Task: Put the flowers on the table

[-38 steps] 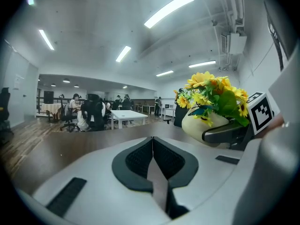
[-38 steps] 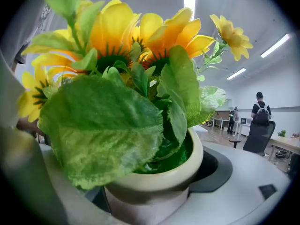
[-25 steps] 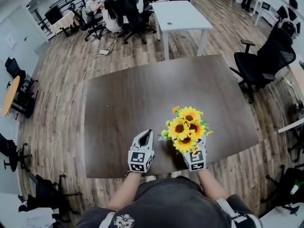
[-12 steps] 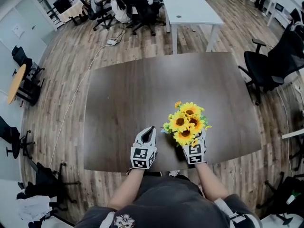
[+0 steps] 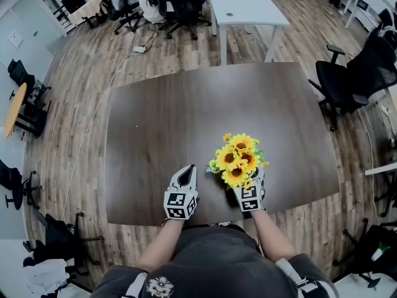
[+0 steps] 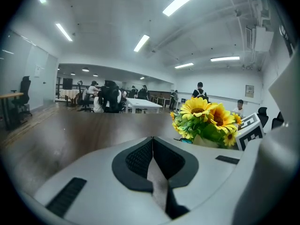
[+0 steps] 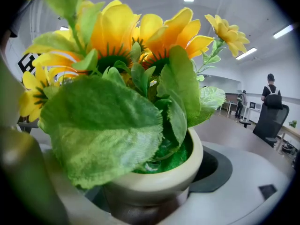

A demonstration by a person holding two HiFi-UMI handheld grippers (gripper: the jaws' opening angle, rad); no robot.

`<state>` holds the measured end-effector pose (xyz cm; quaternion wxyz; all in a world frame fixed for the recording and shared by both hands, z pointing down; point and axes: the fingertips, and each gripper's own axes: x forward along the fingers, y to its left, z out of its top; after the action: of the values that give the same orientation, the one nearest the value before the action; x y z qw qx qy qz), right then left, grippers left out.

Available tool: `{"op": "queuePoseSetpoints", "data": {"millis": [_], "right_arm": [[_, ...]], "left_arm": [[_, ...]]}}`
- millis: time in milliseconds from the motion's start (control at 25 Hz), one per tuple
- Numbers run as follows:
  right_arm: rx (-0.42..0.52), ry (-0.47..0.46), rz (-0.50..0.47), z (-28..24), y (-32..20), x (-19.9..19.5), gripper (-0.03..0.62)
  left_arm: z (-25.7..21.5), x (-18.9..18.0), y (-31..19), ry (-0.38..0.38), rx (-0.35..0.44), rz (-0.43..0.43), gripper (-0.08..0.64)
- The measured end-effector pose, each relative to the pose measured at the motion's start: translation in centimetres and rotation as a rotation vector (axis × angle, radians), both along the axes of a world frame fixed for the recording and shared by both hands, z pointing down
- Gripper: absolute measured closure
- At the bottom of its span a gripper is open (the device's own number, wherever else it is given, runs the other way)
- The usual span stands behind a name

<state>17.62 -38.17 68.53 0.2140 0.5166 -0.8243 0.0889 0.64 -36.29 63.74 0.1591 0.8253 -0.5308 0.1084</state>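
Clamping the right gripper around a smooth, round cream pot of fabric sunflowers, yellow-petalled with frayed green leaves, at lower centre by the dark wood-grain table's near edge; holding the left gripper just left, ribbed black jaws pressed together, empty.

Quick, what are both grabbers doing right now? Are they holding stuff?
Left gripper: shut, empty.
Right gripper: shut on the cream round pot of yellow sunflowers.
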Motion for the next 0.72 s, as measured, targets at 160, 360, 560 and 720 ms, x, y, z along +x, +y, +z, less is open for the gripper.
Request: {"op": "queuePoseSetpoints", "data": {"millis": [160, 360, 560, 720], "right_arm": [[-0.016, -0.018, 0.018, 0.7, -0.5, -0.2, 0.055], [-0.034, -0.026, 0.053, 1.1, -0.9, -0.4, 0.055], [-0.048, -0.008, 0.058, 2.2, -1.0, -0.4, 0.055], [-0.064, -0.014, 0.062, 3.2, -1.1, -0.5, 0.055]], "left_arm": [[0.7, 0.0, -0.5, 0.006, -0.012, 0.003, 0.552], [1.3, 0.1, -0.8, 0.011, -0.027, 0.008, 0.552], [1.6, 0.0, -0.8, 0.007, -0.033, 0.010, 0.552], [1.9, -0.5, -0.7, 0.004, -0.042, -0.002, 0.552]]}}
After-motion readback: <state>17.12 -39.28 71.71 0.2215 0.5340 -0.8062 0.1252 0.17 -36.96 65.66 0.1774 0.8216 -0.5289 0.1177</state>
